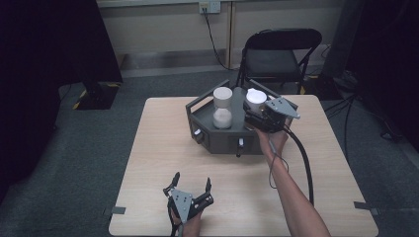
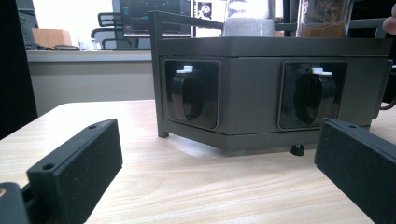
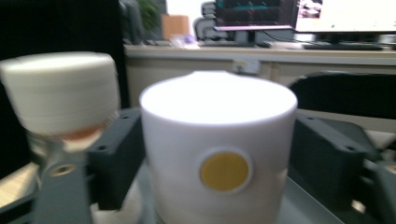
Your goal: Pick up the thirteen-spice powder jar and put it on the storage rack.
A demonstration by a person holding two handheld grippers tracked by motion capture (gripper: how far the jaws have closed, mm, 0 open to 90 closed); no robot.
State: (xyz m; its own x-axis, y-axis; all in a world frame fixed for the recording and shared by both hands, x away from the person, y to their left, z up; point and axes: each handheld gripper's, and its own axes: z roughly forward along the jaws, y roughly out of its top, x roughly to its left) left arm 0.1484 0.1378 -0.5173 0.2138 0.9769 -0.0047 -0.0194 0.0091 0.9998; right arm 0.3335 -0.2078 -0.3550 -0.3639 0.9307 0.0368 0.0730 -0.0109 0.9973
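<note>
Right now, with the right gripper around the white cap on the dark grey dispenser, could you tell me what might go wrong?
1. The right gripper has its jaws on either side of the white cap with a yellow dot, not clearly pressing; lifting now might slip.
2. The neighbouring white-lidded jar stands close beside one jaw and could get knocked.
3. The dark grey dispenser sits unheld on the wooden table, so a pull may drag it.

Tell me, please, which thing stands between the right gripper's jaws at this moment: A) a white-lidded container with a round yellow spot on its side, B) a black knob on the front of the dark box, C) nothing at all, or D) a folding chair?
A: in the right gripper view, the white-lidded container with its yellow spot stands between the two black jaws of the right gripper.
</note>
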